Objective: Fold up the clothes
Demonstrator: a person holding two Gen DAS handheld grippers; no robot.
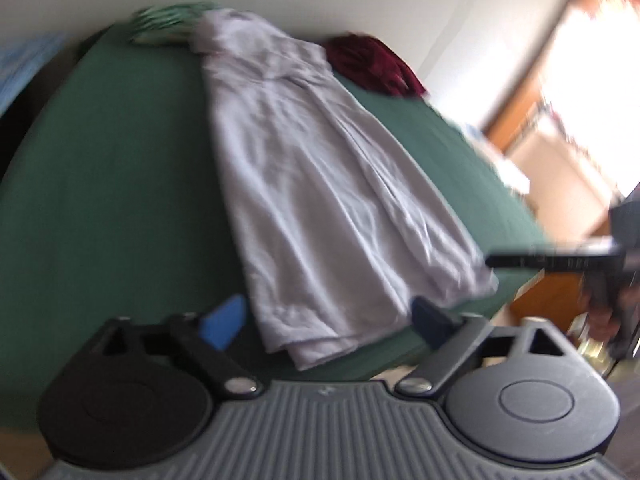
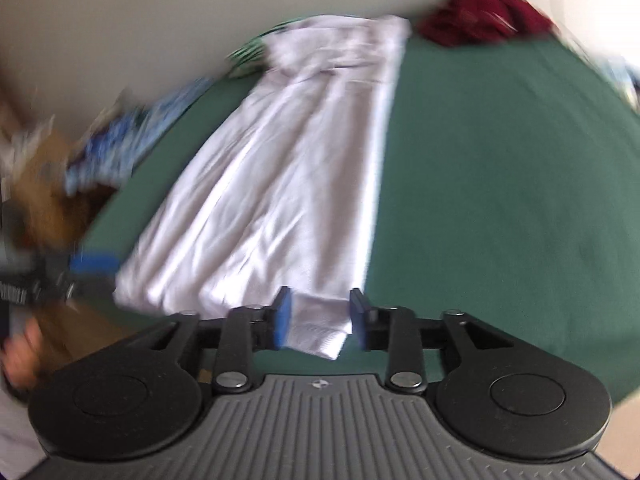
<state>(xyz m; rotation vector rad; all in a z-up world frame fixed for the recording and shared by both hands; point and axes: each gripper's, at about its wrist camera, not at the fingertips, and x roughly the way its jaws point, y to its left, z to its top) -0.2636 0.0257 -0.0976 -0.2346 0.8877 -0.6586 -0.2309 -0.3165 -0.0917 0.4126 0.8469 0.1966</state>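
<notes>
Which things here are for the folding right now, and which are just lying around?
For the folding:
white garment
left gripper
right gripper
green bed cover

Just lying around:
dark red clothes
green striped cloth
blue patterned cloth

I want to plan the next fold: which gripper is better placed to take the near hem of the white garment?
Probably the right gripper: a hem corner of the white garment lies between its open pads. The left gripper spreads wide around the other corner, not pressing it.
</notes>
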